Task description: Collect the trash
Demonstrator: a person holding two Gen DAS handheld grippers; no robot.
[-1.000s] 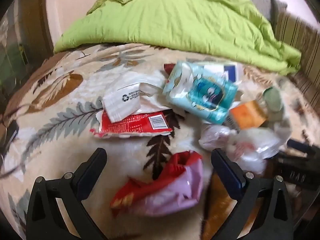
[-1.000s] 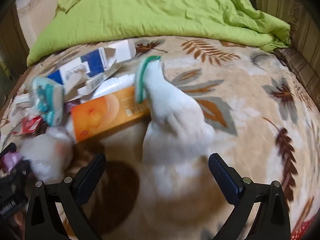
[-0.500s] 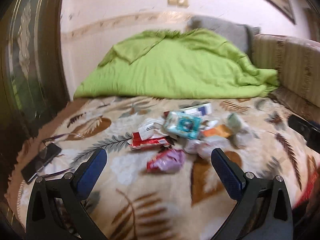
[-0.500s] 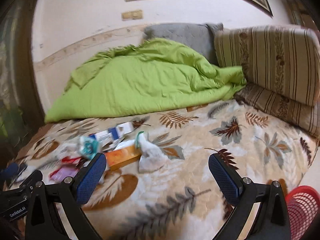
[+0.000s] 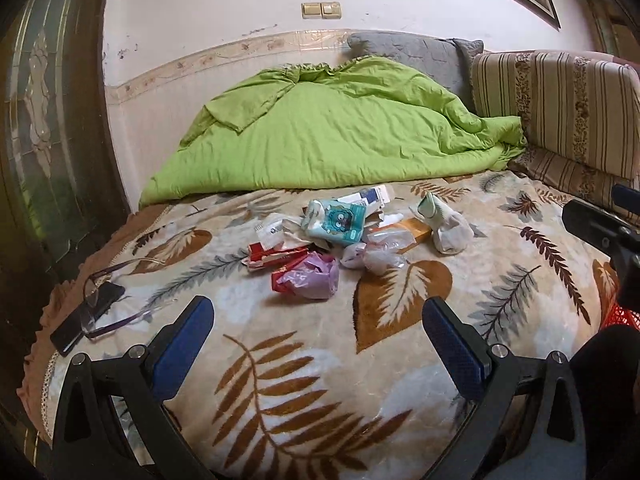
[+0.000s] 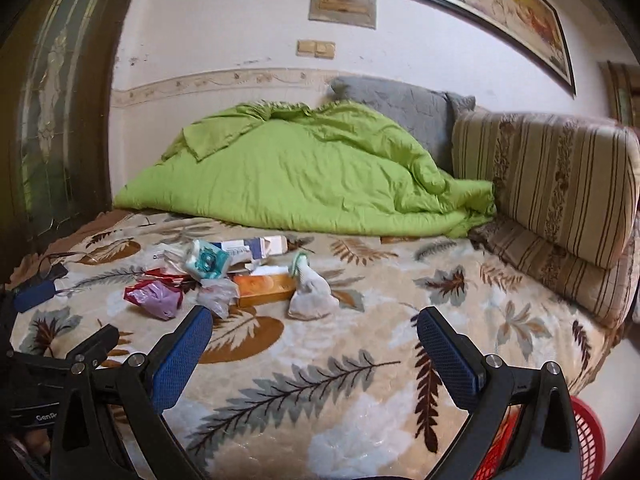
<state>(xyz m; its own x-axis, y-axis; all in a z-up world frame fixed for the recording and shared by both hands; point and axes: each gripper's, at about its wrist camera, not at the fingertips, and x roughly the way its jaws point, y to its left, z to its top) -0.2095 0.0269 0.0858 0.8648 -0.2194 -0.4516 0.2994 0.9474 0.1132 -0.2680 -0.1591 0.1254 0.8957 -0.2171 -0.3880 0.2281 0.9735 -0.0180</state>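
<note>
trash (image 5: 320, 240) lies in a loose heap mid-bed (image 5: 304, 364), in front of the green duvet (image 5: 320, 136). we hold both grippers back from it at the near edge, left gripper (image 5: 318, 344) and right gripper (image 6: 314, 344) each spread wide and holding nothing. a red basket (image 6: 586, 436) sits low at the right. we judge the step to be the first pick. we would take the nearest piece first, the purple wrapper (image 5: 312, 276), close on its crumpled bulk, not the blanket pile beneath, and leave the glasses (image 5: 116, 300) and phone (image 5: 86, 316) alone.
</note>
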